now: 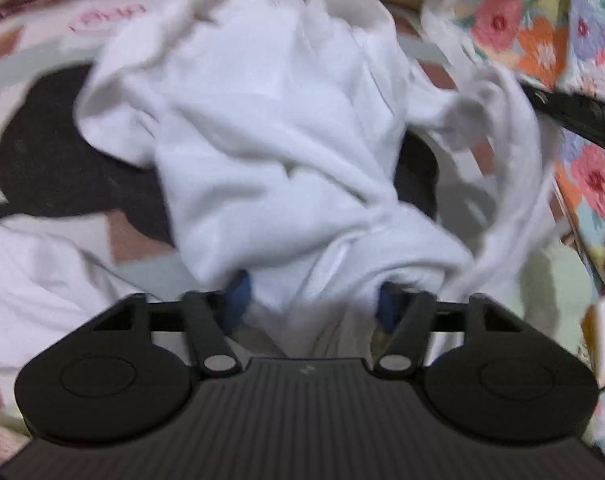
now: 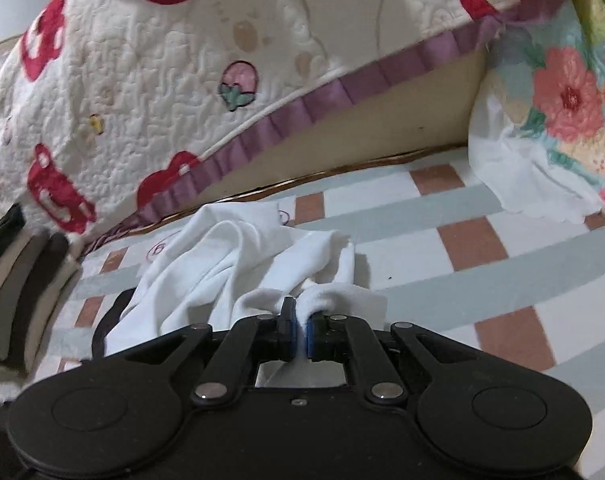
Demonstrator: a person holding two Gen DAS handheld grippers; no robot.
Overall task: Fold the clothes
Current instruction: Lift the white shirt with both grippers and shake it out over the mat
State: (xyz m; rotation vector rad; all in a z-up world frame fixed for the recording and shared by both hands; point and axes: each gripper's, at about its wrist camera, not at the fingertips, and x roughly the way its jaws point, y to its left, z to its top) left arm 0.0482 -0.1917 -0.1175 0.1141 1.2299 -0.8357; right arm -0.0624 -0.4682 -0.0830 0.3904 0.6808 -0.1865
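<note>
The right gripper (image 2: 300, 318) is pinched tight on a bunched fold of the white garment (image 2: 230, 264), its blue pads pressed together with only a thin ridge of cloth squeezed between them; the rest of that garment spills away ahead of and to the left of the fingers, crumpled on the checked sheet (image 2: 462, 248) of white, pale grey-green and brown squares. Beyond the garment, further ahead of the right gripper, a quilted cream cover (image 2: 150, 92) with red shapes and a purple ruffled edge rises, and to its far left lies a stack of folded clothes (image 2: 26, 280) in dark and beige tones. To the right ahead, a floral quilt (image 2: 562, 96) hangs with a white cloth edge below it. In the left wrist view the picture is blurred: the left gripper (image 1: 312, 300) has the white garment (image 1: 270, 128) heaped straight over and between its fingers, the blue pads only partly visible at either side of a thick bundle of cloth, so the jaws stand partly apart around it and I cannot tell whether they truly press on it. Left of this gripper a dark round print (image 1: 62, 160) shows on the sheet, and to its right a black cable (image 1: 574, 112) crosses before the floral quilt (image 1: 542, 40)
</note>
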